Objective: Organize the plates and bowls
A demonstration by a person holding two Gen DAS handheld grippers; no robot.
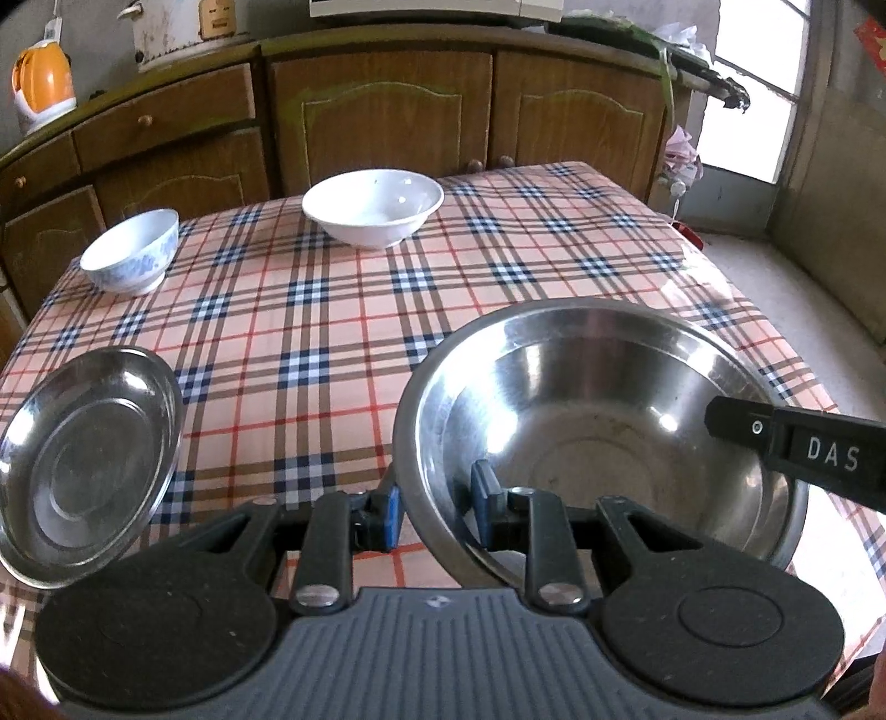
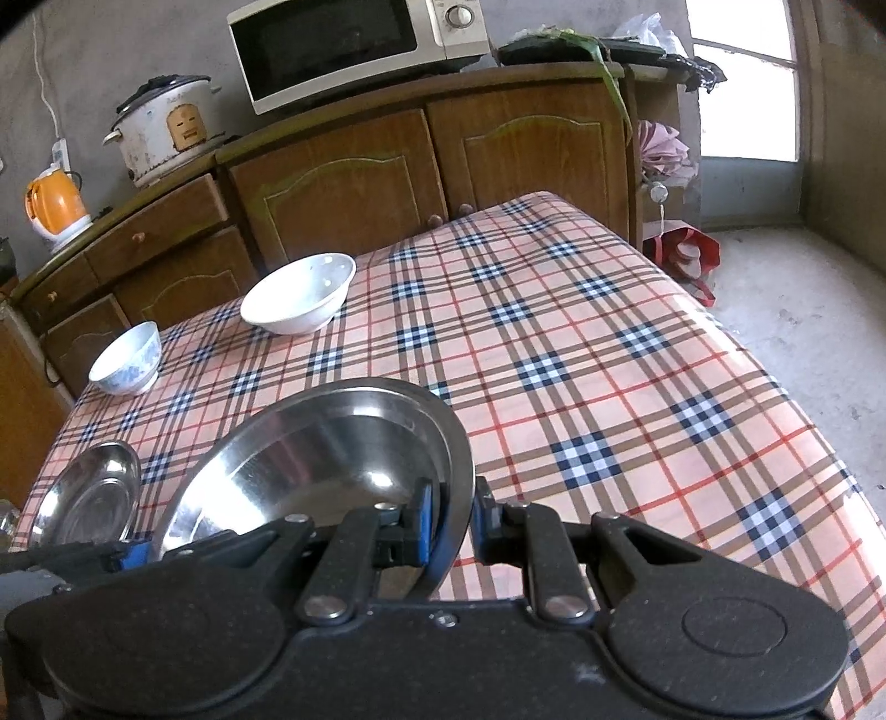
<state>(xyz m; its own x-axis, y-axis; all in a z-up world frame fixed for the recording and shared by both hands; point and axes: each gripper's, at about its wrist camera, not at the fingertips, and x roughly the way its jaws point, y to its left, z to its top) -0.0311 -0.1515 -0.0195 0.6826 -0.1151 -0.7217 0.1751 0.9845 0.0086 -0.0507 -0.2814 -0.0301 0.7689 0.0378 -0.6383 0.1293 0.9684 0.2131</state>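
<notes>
A large steel bowl [image 1: 598, 421] [image 2: 332, 459] hangs just over the checked tablecloth, held from two sides. My left gripper [image 1: 434, 512] is shut on its near left rim, one blue pad inside and one outside. My right gripper [image 2: 451, 526] is shut on the bowl's right rim the same way; its black finger reaches over the rim at the right of the left wrist view. A flat steel plate [image 1: 83, 471] [image 2: 88, 495] lies at the near left. A wide white bowl [image 1: 374, 207] [image 2: 299, 296] and a small blue-patterned bowl [image 1: 130, 252] [image 2: 126, 360] stand farther back.
The table [image 1: 498, 266] [image 2: 581, 360] backs onto wooden cabinets [image 1: 382, 111] [image 2: 343, 183]. On them stand a microwave [image 2: 354, 44], a rice cooker [image 2: 166, 127] and an orange kettle [image 2: 55, 207]. Bare floor and a red bag [image 2: 686, 249] lie to the right.
</notes>
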